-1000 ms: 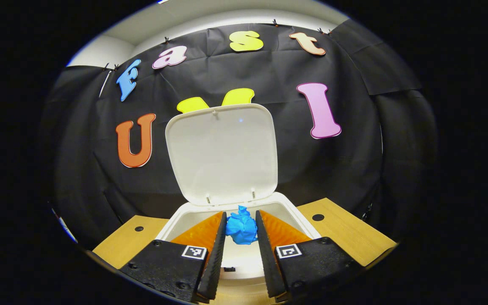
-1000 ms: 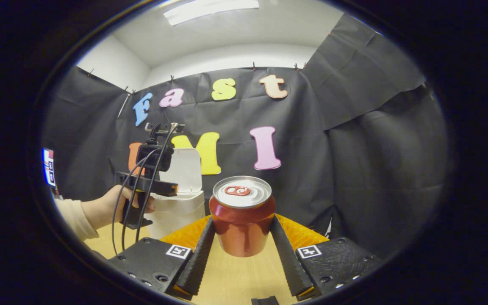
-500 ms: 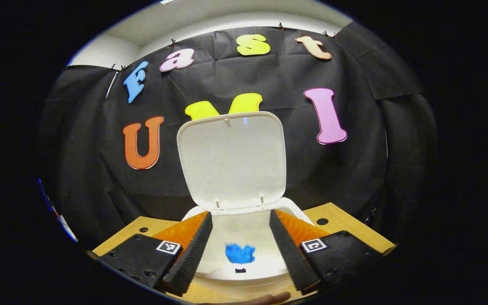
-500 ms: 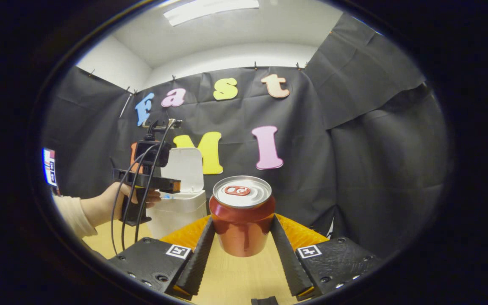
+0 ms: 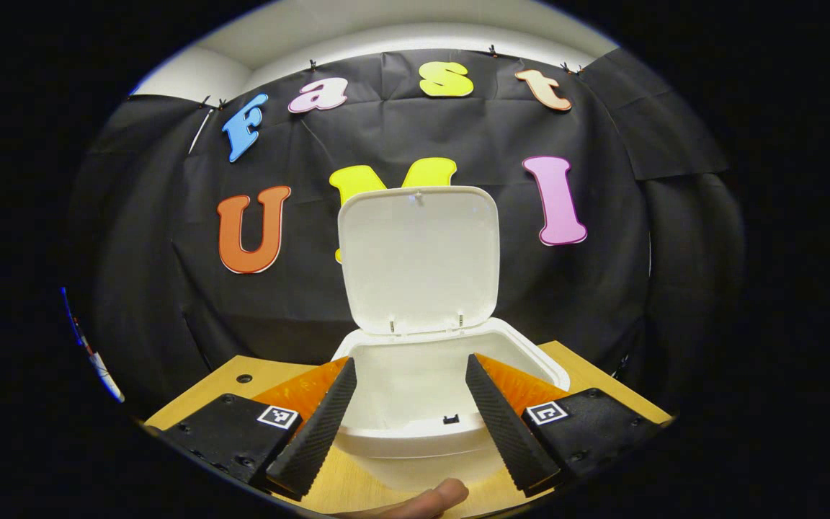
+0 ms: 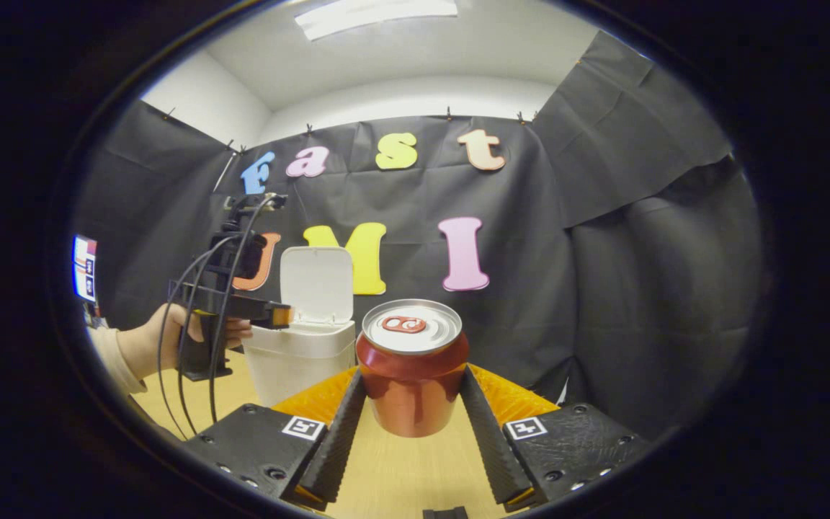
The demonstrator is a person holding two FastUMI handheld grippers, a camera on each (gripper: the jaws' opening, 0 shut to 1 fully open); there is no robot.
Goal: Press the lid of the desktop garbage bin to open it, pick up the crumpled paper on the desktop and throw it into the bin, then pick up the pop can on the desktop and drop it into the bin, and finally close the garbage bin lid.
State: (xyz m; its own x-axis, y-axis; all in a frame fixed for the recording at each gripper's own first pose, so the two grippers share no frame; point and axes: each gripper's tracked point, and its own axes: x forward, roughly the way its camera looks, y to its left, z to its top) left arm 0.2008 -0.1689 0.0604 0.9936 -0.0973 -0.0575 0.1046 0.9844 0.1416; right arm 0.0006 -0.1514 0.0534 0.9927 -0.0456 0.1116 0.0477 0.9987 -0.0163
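2 grippers, 1 can held, bin open

both fingers of the right gripper (image 6: 412,425) press on the sides of the red can (image 6: 412,375), which stands upright between them, its silver top and pull tab showing, above the wooden table (image 6: 393,476). in the right gripper view the white bin (image 6: 300,357) stands far left on the table, its lid (image 6: 318,282) raised upright against the wall.

the left gripper (image 5: 406,425) has its fingers spread apart with nothing between them, just in front of the bin (image 5: 415,432), near its front rim. the lid (image 5: 418,259) stands up at the far side and the white inside shows; the crumpled paper cannot be made out here. 1 fingertip (image 5: 436,497) shows at the near edge. in the right gripper view a hand (image 6: 152,346) holds the left gripper (image 6: 274,314) beside the bin's top, cables hanging from it.
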